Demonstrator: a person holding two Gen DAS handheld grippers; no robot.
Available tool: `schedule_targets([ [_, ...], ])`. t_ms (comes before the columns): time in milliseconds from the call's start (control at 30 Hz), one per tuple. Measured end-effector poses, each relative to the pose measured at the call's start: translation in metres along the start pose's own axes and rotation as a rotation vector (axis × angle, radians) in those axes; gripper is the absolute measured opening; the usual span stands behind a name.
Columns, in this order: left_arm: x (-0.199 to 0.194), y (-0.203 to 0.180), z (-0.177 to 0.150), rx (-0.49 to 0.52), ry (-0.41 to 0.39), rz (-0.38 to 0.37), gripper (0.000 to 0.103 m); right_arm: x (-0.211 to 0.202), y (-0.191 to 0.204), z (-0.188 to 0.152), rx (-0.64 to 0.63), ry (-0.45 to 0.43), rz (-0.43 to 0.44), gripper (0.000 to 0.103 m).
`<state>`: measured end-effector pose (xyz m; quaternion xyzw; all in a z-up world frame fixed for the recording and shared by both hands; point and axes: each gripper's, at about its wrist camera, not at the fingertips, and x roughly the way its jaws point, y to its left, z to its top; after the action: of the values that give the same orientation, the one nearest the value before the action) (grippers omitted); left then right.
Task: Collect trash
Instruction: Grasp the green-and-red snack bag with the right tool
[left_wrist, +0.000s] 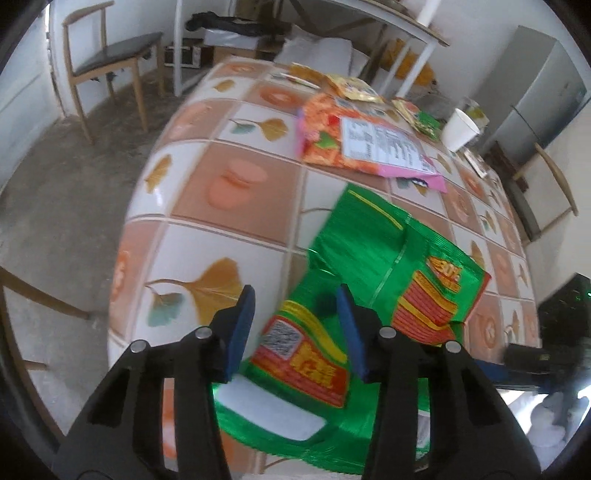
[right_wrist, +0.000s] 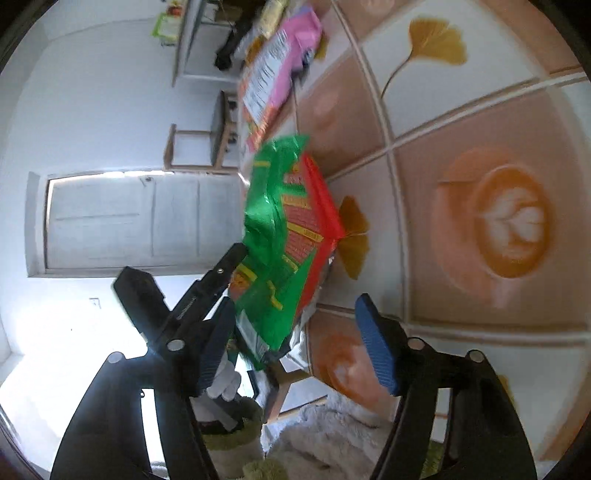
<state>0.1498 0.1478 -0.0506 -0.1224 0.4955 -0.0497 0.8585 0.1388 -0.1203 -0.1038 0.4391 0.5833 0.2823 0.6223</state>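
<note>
A crinkled green snack bag (left_wrist: 369, 258) with red and yellow print lies at the near edge of the tiled table (left_wrist: 236, 147). My left gripper (left_wrist: 295, 291) hovers over the bag's near end, open, with its blue pads (left_wrist: 242, 332) apart and the bag showing between them. In the right wrist view the same green bag (right_wrist: 284, 229) rises from the table (right_wrist: 480, 110) edge, and its lower end sits between the pads of my open right gripper (right_wrist: 295, 301) without being pressed. The left gripper's black finger (right_wrist: 221, 269) lies against the bag's left side.
Farther along the table lie an orange and pink bag (left_wrist: 354, 147), gold wrappers (left_wrist: 351, 86), a small green wrapper (left_wrist: 424, 120) and a white paper cup (left_wrist: 461, 129). A wooden chair (left_wrist: 110, 62) stands on the floor to the left. A gloved hand (right_wrist: 225, 380) shows below.
</note>
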Motion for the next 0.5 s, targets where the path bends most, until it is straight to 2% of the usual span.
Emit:
schedule_targets([
  [133,0.009,-0.007,-0.002,-0.001,0.039,-0.076,0.040,0.016,0.003,0.007,0.012,0.016,-0.016,0.054],
  [233,0.014,-0.016,-0.003,0.004,0.064,-0.127,0.040,0.018,0.003,0.010,0.021,-0.003,-0.030,0.039],
  [300,0.015,-0.021,-0.003,0.013,0.068,-0.152,0.040,0.009,-0.004,0.013,0.038,-0.030,-0.041,0.024],
  [400,0.016,-0.029,0.003,0.018,0.075,-0.216,0.040,-0.007,-0.011,0.015,0.049,-0.068,-0.040,0.011],
  [500,0.018,-0.034,0.018,0.017,0.065,-0.251,0.043,-0.029,-0.018,0.013,0.047,-0.119,-0.055,0.010],
])
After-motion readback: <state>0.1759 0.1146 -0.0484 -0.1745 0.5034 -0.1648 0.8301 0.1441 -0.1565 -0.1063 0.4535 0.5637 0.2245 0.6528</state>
